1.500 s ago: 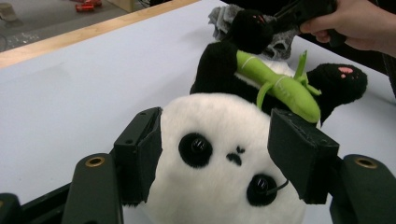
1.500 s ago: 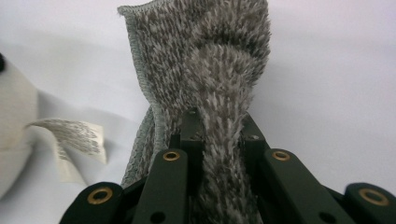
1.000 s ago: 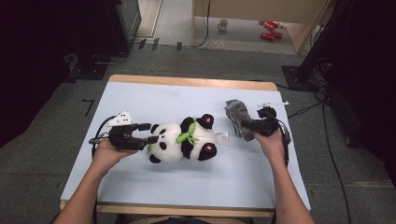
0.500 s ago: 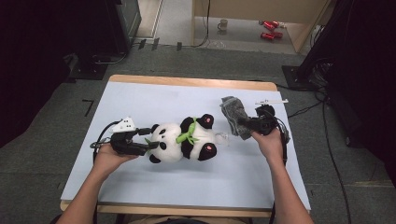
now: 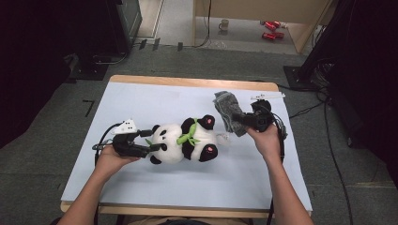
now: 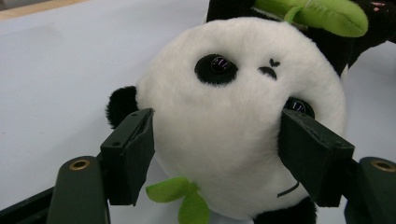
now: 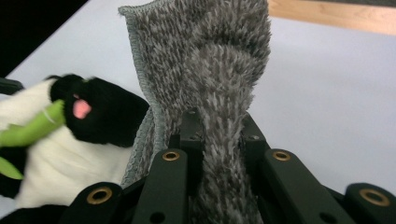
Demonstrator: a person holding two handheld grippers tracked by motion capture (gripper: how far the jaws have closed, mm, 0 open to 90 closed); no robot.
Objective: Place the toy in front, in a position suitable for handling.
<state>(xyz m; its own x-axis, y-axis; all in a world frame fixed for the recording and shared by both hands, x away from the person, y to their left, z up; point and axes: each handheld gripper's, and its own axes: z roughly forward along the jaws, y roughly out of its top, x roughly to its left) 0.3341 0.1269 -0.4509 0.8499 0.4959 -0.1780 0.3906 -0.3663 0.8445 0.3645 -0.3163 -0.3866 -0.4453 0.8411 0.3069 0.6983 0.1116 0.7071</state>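
The surface (image 5: pixel 155 101) carries a toy panda (image 5: pixel 185 140) lying at the centre of the high view. The grey cloth (image 5: pixel 228 111) sits right of centre, lifted beside the panda's foot. The left gripper (image 5: pixel 151 142), at left of centre, has just been opening; its fingers (image 6: pixel 133 151) flank the panda's head, spread wide. The right gripper (image 5: pixel 238 121) has its fingers (image 7: pixel 187 135) clamped tight on the cloth.

Bare forearms, black tools (image 5: pixel 149 140) with brass screws, white top plate, trailing cables
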